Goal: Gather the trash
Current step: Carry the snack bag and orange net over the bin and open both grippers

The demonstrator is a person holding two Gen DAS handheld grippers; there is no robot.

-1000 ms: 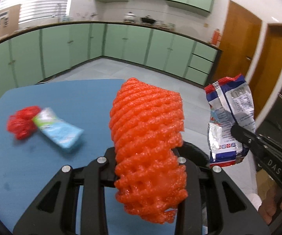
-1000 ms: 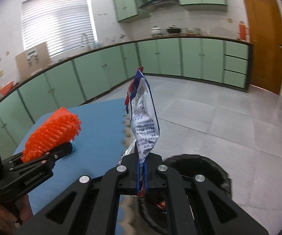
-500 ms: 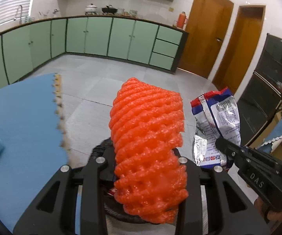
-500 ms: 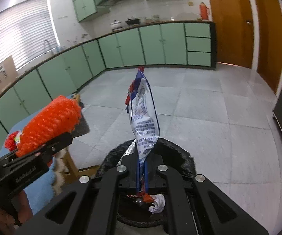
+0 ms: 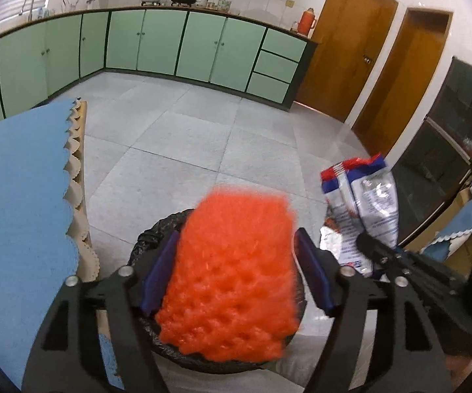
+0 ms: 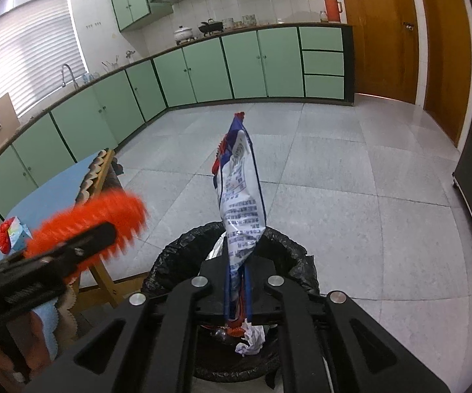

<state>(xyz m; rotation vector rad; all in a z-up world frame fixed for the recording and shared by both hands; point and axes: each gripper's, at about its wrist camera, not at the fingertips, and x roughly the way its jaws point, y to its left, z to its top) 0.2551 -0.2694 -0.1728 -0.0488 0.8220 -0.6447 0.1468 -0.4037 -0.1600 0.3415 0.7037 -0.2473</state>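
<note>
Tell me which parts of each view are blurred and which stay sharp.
Left wrist view: the orange foam net is smeared by motion between the open left gripper, while the cabinets stay sharp. Right wrist view: the net is blurred again, but the snack wrapper in the right gripper shows crisp print.

One orange foam net [image 5: 232,271], one snack bag [image 6: 241,203], one bin [image 6: 177,262], two grippers, one table [image 5: 13,177], two doors.

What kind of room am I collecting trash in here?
A home-style kitchen, most likely: long runs of pale green cabinets under a countertop, a white lidded pot beside a black wok on the stove, and a curved sink tap below the window blinds.
</note>
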